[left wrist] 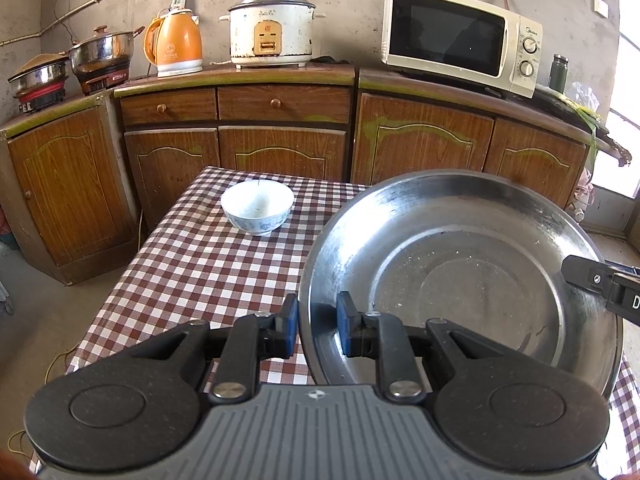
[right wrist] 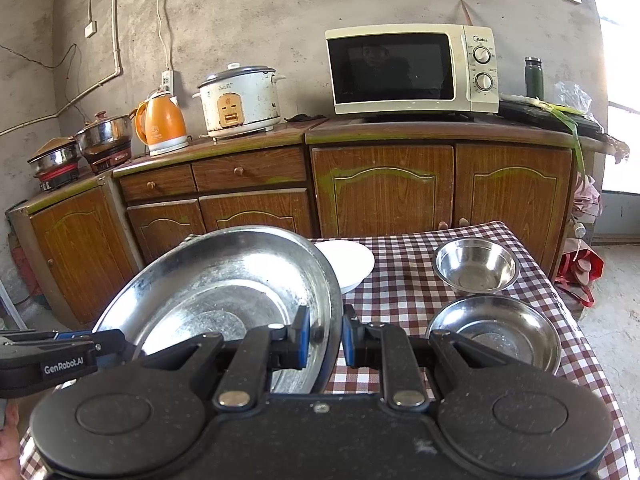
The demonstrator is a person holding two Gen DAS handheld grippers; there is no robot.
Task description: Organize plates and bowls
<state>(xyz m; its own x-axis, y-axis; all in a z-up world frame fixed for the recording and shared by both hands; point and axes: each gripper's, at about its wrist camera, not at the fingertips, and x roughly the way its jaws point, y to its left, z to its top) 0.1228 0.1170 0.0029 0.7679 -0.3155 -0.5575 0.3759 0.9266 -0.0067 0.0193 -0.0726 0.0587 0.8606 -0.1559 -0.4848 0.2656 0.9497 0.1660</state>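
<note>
A large steel plate [left wrist: 460,276] is held above the checkered table [left wrist: 192,264] by both grippers. My left gripper [left wrist: 318,320] is shut on its left rim. My right gripper [right wrist: 325,338] is shut on its right rim [right wrist: 224,292]; it also shows at the right edge of the left wrist view [left wrist: 588,280]. A white and blue bowl [left wrist: 257,207] stands at the far left of the table. A white plate [right wrist: 352,264], a small steel bowl [right wrist: 476,266] and a shallow steel dish [right wrist: 496,332] lie on the right half of the table.
Wooden cabinets [right wrist: 384,188] run behind the table, with a microwave [right wrist: 412,70], rice cooker [right wrist: 238,100], orange kettle [right wrist: 162,124] and pots [right wrist: 104,136] on top. The table's right edge [right wrist: 576,320] drops to the bare floor.
</note>
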